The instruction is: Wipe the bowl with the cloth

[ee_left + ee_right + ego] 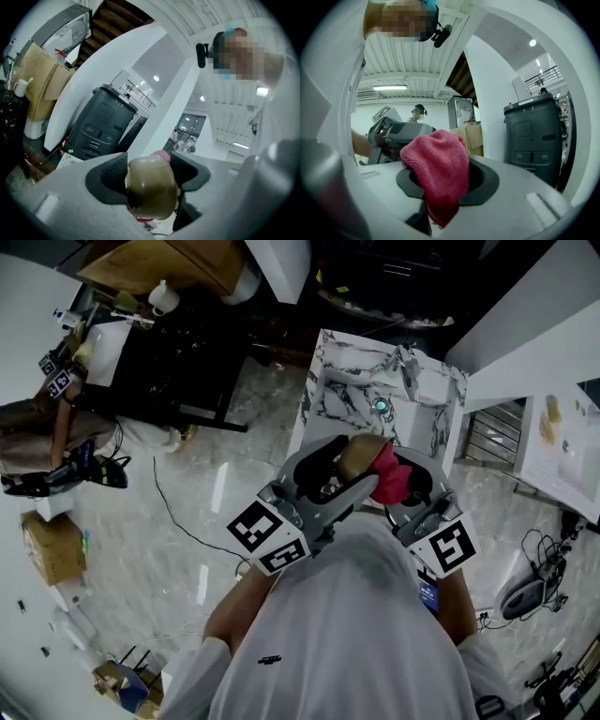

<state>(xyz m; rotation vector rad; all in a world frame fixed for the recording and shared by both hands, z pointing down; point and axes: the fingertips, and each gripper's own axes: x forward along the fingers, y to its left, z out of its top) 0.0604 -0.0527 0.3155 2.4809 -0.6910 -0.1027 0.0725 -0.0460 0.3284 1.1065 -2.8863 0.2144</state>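
You are clamping the left gripper point(150, 176) on the brown bowl point(150, 197), and your right gripper point(446, 180) is pinching the pink cloth point(438, 168). Both are hanging by your chest above the marble worktop's point(349, 390) near edge, with the cloth lying against the bowl.

Operator wears a white short-sleeved T-shirt point(347, 643) bearing one small dark mark; left gripper point(339, 474) and right gripper point(410, 482) each have a light grey moulded body, black ribbed jaw pads point(108, 176) and a white marker cube point(267, 535) printed with black squares.
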